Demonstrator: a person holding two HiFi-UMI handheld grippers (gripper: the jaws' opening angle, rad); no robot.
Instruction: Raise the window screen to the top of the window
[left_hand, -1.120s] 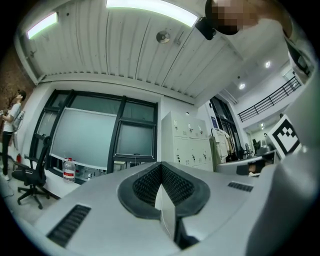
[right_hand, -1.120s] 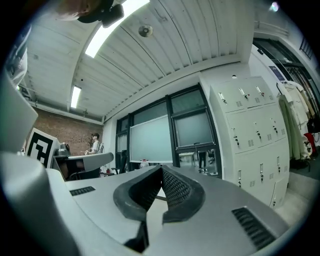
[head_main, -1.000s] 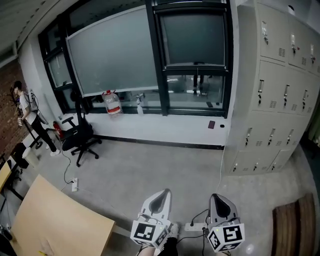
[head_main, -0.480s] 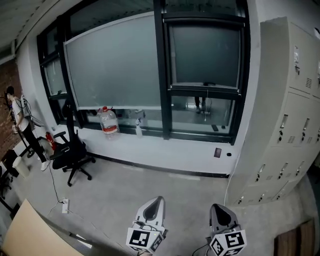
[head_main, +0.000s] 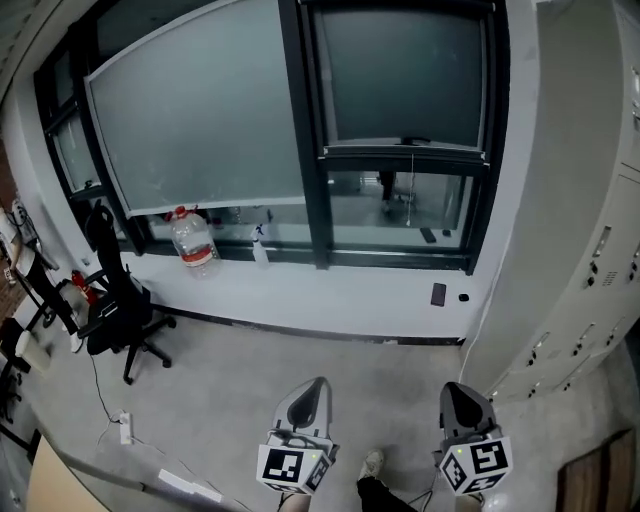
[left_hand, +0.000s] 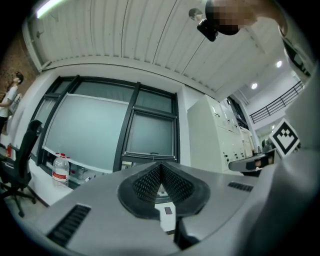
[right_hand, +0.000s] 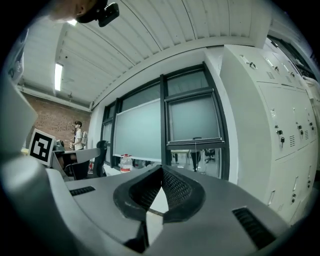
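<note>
Both pairs of jaws are pressed together and empty: left gripper (head_main: 308, 403) and right gripper (head_main: 458, 403) hang well short of the window screen (head_main: 405, 75), right of the dark mullion (head_main: 303, 130), part-lowered. Risk: closed jaws would miss its thin pull cord (head_main: 411, 185) and set it swinging

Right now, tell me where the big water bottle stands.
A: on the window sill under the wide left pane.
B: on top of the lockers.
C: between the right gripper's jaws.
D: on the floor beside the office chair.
A: the water bottle stands upright on the sill below the wide left pane.
</note>
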